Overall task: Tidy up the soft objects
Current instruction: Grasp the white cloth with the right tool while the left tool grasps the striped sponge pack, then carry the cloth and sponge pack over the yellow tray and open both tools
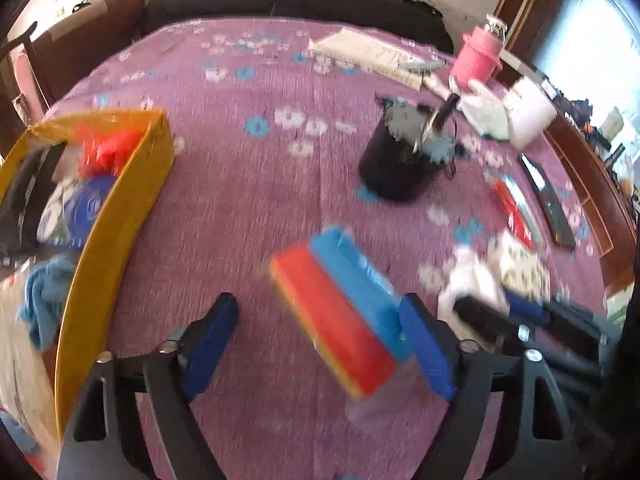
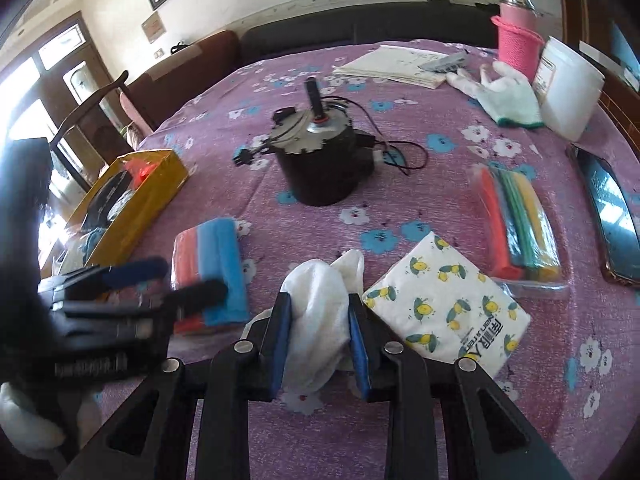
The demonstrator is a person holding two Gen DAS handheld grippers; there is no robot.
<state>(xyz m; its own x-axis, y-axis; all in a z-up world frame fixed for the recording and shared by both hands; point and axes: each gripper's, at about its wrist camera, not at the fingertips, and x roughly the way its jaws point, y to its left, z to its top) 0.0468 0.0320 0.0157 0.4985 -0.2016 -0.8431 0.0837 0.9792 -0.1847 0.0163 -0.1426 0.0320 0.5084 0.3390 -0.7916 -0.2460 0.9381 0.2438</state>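
The right gripper (image 2: 320,344) pinches a white cloth (image 2: 320,320) at six o'clock on the bedspread (image 2: 400,120). The left gripper (image 1: 320,340), fingers spread, straddles the sponge pack (image 1: 340,312) without squeezing it. The yellow box (image 1: 120,208) sits at nine o'clock.

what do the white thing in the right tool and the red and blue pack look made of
White thing: soft cloth, likely terry; matte, fuzzy, bunched into folds between the right tool's pads. Red and blue pack: probably sponge or rolled cloth in clear glossy plastic wrap.
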